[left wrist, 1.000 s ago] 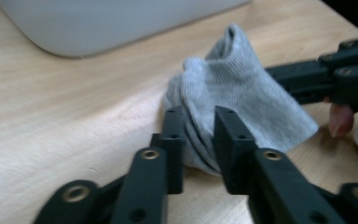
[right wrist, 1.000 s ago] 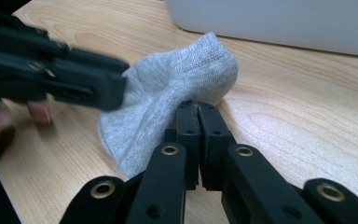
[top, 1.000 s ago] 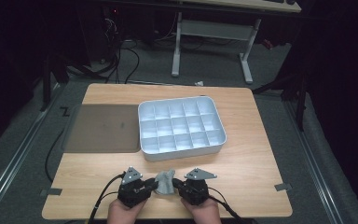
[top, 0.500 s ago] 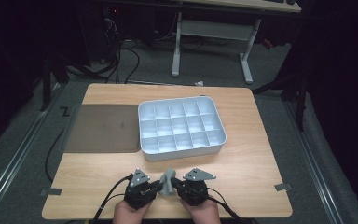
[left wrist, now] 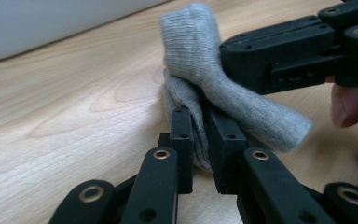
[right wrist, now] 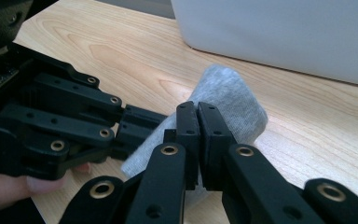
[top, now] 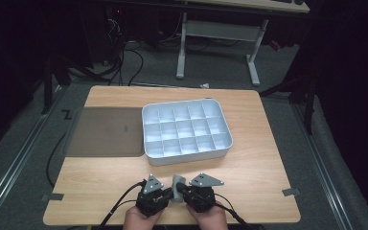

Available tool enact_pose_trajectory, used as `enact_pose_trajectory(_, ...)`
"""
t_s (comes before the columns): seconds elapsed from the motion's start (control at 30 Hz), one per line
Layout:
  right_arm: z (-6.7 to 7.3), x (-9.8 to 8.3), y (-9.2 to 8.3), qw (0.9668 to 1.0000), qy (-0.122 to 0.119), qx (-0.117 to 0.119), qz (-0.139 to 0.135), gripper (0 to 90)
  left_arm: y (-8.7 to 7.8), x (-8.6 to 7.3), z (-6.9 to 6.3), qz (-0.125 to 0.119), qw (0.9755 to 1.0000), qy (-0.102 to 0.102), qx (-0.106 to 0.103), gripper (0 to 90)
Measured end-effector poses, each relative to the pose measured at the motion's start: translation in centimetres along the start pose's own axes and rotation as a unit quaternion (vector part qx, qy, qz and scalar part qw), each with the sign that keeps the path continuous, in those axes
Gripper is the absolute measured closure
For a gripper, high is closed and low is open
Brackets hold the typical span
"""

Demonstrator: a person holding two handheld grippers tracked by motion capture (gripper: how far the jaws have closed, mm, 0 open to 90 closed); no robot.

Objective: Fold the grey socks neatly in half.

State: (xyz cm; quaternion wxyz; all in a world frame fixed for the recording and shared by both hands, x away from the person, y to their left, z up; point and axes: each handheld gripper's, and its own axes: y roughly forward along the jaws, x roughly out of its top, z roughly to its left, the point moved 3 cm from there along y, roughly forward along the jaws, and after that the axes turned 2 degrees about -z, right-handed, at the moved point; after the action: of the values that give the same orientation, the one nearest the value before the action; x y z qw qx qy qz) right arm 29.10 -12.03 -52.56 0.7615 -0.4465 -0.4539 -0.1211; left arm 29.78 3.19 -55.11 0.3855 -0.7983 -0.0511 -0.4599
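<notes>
A grey sock (left wrist: 200,79) is being held between the two grippers at the near edge of the wooden surface (top: 268,158), just in front of the white compartment tray (top: 223,143). In the high view the sock (top: 176,184) is sitting bunched between both hands, apart from the tray. The left gripper (left wrist: 200,154) is pinching a fold of the cloth; its jaws have just been closing, with the fabric between them. The right gripper (right wrist: 198,140) is clamping the sock (right wrist: 235,102) too, its jaws nearly meeting on the thin knit.

Judging from this, the handling is looking early or midway: the sock is gripped at two places and appears to be in the middle of being folded or bundled, and all the tray's compartments that can be seen are standing empty, so any putting away is yet to come.

Open room is lying to both sides and toward the tray. A dark mat (top: 108,132) is resting left of the tray. The near edge of the surface is running close under the hands, leaving little slack there.
</notes>
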Motion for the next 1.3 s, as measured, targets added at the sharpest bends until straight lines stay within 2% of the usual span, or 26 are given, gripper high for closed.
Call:
enact_pose_trajectory(0.13, -0.1, -0.2, 0.0, 1.0, 0.001, 0.001, 0.002, 88.6, 0.0, 0.0, 0.0, 0.009, 0.9998, 0.018, -0.009, 79.9)
enact_pose_trajectory(0.3, -0.2, -0.5, 0.4, 0.9999, 0.0, 0.003, 0.01, 90.0, 0.0, 0.0, 0.3, 0.017, 0.9994, 0.023, -0.019, 78.3)
enact_pose_trajectory(0.37, -0.4, -0.7, 0.7, 0.9999, 0.0, 0.002, 0.014, 90.0, -0.1, -0.1, 0.4, 0.021, 0.9991, 0.031, -0.022, 77.8)
enact_pose_trajectory(0.6, -0.3, -1.4, 1.2, 0.9995, -0.021, -0.007, 0.02, 90.0, -0.3, -0.2, 0.8, 0.028, 0.9987, 0.026, -0.034, 73.2)
enact_pose_trajectory(0.7, -0.1, -1.3, 1.2, 0.9989, -0.038, -0.013, 0.023, 90.0, -0.4, -0.2, 0.9, 0.027, 0.9987, 0.025, -0.034, 69.0)
enact_pose_trajectory(0.8, 0.0, -1.4, 1.3, 0.9989, -0.039, -0.014, 0.022, 90.0, -0.8, -0.2, 0.9, 0.025, 0.9988, 0.024, -0.036, 65.4)
enact_pose_trajectory(0.87, 0.0, -1.4, 1.3, 0.9989, -0.041, -0.013, 0.021, 90.0, -1.2, -0.2, 0.9, 0.018, 0.999, 0.021, -0.035, 61.4)
enact_pose_trajectory(1.03, -0.2, -1.4, 1.3, 0.9991, -0.038, -0.006, 0.019, 90.0, -2.0, 0.1, 1.0, -0.012, 0.9994, 0.011, -0.03, 62.6)
enact_pose_trajectory(1.2, -0.3, -1.5, 1.3, 0.9992, -0.036, -0.002, 0.018, 90.0, -2.2, 0.3, 0.8, -0.039, 0.9991, 0.009, -0.015, 68.7)
enact_pose_trajectory(1.3, -0.4, -1.5, 1.3, 0.9993, -0.033, 0.002, 0.017, 90.0, -2.4, 0.5, 0.6, -0.058, 0.9983, 0.006, -0.006, 75.3)
